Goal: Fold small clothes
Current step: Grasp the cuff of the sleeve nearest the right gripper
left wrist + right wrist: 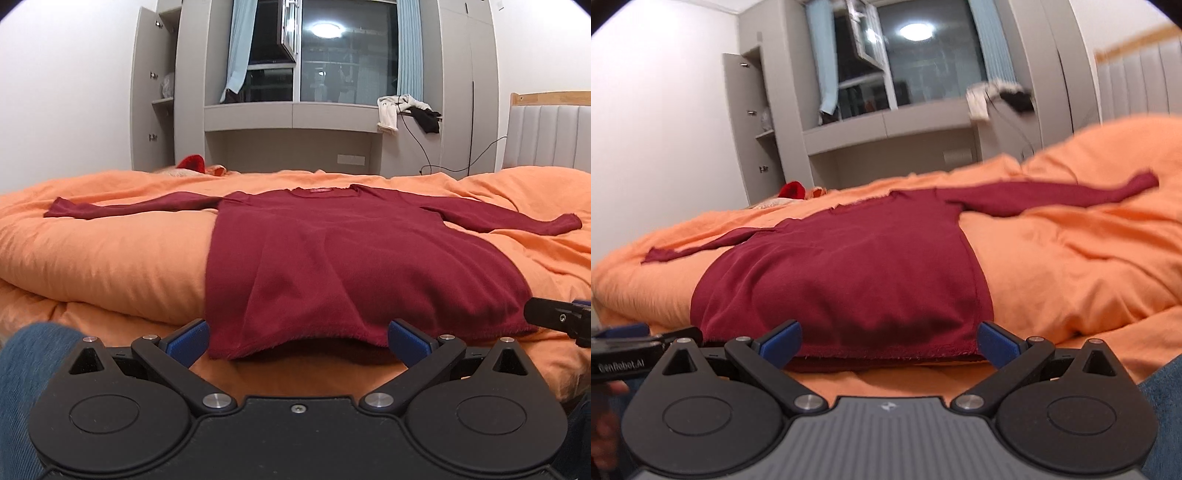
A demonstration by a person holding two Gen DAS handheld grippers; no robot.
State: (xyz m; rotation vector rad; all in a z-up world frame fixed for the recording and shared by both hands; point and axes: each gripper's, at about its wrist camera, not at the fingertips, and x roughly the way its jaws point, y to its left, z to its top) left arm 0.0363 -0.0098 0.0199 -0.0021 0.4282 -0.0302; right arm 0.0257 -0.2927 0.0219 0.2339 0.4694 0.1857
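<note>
A dark red long-sleeved sweater point(332, 258) lies flat on the orange bed, collar far, both sleeves spread sideways, hem toward me. My left gripper point(298, 338) stands open at the hem, its blue pads point(190, 338) on either side of the hem's left half, with nothing pinched. In the right wrist view the same sweater point(849, 273) fills the middle, and my right gripper point(889, 338) is open at the hem's right half. The right gripper's black tip point(554, 317) shows at the right edge of the left wrist view. The left gripper point(620, 339) shows at the left edge of the right wrist view.
An orange duvet point(110, 251) covers the bed in soft folds. A red and orange cloth pile point(195, 164) lies at the far left edge. Grey cabinets and a window point(325, 59) stand behind, with clothes on a rack point(406, 110). A padded headboard point(546, 133) is at right.
</note>
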